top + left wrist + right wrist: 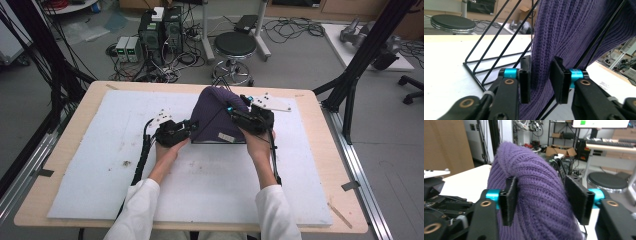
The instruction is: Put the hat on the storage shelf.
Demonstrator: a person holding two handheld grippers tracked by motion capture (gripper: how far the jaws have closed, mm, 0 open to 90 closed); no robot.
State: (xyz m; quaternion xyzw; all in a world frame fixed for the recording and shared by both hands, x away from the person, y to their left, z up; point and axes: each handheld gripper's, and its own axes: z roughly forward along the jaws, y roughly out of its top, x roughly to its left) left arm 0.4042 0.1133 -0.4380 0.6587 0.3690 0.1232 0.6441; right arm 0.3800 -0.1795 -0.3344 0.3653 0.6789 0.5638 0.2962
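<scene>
Purple knit hat (218,112) drapes over the black wire rack (489,59) at frame centre; left claw (540,80) and right claw (545,200) both part-open, straddling it loosely to settle it

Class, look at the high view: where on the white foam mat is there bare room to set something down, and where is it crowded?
Free: the white foam mat's left stretch, beside the left gripper, and its right stretch past the right gripper. Crowded: the middle, where both grippers flank the purple knitted cloth draped over the black wire rack.
</scene>
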